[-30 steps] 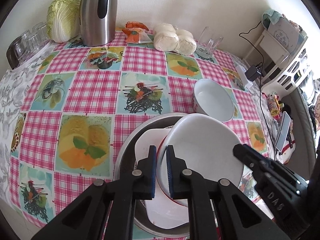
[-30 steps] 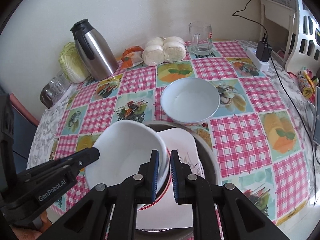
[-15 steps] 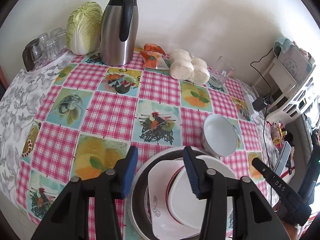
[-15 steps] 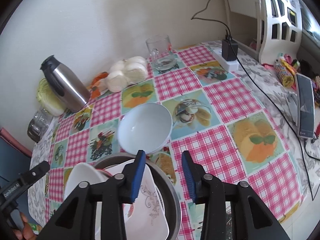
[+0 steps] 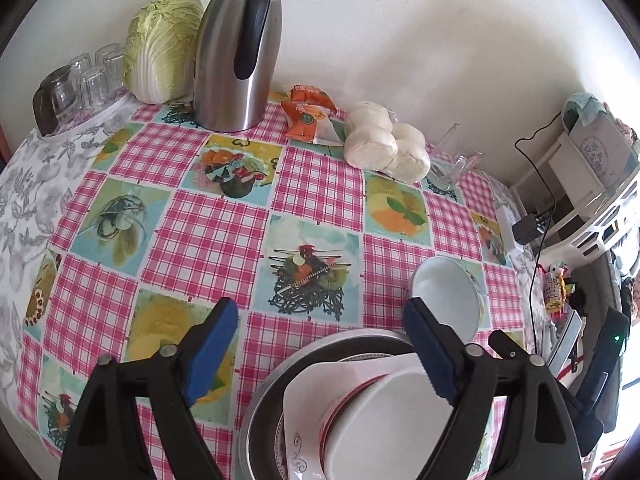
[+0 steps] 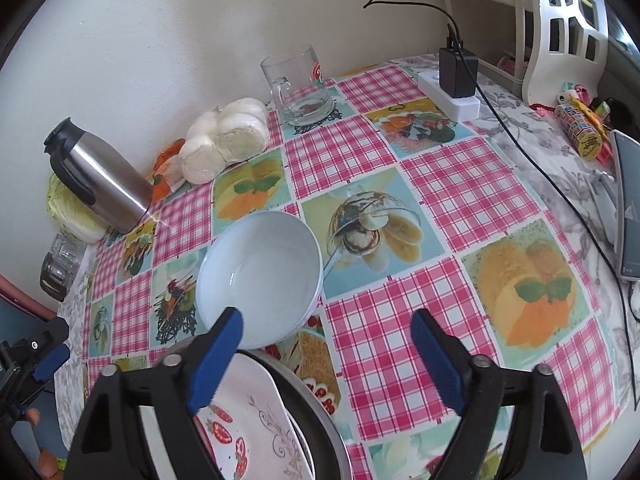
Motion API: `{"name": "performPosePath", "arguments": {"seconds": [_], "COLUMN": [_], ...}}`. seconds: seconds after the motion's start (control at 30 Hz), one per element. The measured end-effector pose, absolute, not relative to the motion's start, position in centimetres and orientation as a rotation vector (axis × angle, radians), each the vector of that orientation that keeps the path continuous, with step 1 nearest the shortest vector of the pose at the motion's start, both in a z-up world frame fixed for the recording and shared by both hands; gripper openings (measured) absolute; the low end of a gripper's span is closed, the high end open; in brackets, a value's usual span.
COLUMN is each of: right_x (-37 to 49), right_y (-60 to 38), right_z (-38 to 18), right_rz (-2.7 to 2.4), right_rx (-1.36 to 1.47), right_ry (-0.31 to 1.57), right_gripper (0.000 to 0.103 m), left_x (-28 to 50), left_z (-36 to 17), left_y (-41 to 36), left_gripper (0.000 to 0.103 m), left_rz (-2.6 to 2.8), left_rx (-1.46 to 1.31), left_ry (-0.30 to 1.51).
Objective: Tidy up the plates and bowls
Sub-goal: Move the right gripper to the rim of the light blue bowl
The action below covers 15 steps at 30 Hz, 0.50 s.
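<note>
Both of my tools are over the front edge of the bench [image 5: 208, 240] right now, angled down at the pink checked cloth. The left tool [image 5: 316, 354] has its jaws spreading apart as I look, and nothing is pinched between them, just cloth and the rim of the metal basin [image 5: 264, 412] underneath. The right tool [image 6: 326, 360] is opening too, jaws wide and with nothing in its grip.

The basin sits at the near edge, and stacked in it are a square plate [image 5: 308, 392] with a scroll pattern and a white bowl with a red rim [image 5: 384, 416] lying tilted on top of that plate. From the right wrist view I only catch the plate's corner [image 6: 248, 420] with little strawberry prints, poking out of the basin [image 6: 320, 420].

The other bowl, pale blue-white [image 6: 260, 276], stands upright on the cloth just beyond the basin, and it looks like it's touching or nearly touching the basin's rim; I can't tell which. In the left view the same bowl [image 5: 444, 296] peeks out behind my right-hand finger.

Along the wall: steel thermos jug [image 5: 236, 48], a napa cabbage [image 5: 160, 44], bagged buns [image 5: 384, 148], a glass mug [image 6: 298, 84], and a power strip with a charger [image 6: 452, 88].
</note>
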State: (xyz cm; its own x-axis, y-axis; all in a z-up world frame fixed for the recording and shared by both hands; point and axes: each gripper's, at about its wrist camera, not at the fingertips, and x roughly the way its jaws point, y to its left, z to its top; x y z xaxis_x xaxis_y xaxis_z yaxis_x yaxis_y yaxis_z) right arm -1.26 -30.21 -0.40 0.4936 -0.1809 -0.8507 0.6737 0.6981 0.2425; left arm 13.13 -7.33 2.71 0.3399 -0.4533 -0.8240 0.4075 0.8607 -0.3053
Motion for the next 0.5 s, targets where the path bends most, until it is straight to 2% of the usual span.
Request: {"name": "performPosePath", "arguments": {"seconds": [0.07, 0.17, 0.2, 0.23, 0.5], "right_x": [-1.1, -0.8, -0.7, -0.7, 0.2], "right_y": [-30.5, -31.0, -31.2, -31.2, -31.7], "right_z": [-0.6, -0.7, -0.7, -0.7, -0.8], "right_rz": [-0.567, -0.575, -0.573, -0.571, -0.57], "right_rx": [0.608, 0.593, 0.588, 0.584, 0.525], "right_ry": [0.921, 0.924, 0.922, 0.922, 0.937], "right_gripper": [0.103, 0.103, 0.103, 0.103, 0.103], "left_x": [13.3, 13.3, 13.3, 13.3, 13.2], "left_z": [2.4, 2.2, 2.2, 2.2, 2.2], "left_y": [-7.6, -8.1, -8.2, -8.3, -8.3], "left_gripper": [0.089, 0.093, 0.098, 0.099, 0.099], "left_rz": [-0.541, -0.518, -0.51, -0.503, -0.467], "left_rx": [-0.034, 0.003, 0.012, 0.018, 0.013], "left_ry": [1.088, 1.062, 1.053, 1.044, 1.033]}}
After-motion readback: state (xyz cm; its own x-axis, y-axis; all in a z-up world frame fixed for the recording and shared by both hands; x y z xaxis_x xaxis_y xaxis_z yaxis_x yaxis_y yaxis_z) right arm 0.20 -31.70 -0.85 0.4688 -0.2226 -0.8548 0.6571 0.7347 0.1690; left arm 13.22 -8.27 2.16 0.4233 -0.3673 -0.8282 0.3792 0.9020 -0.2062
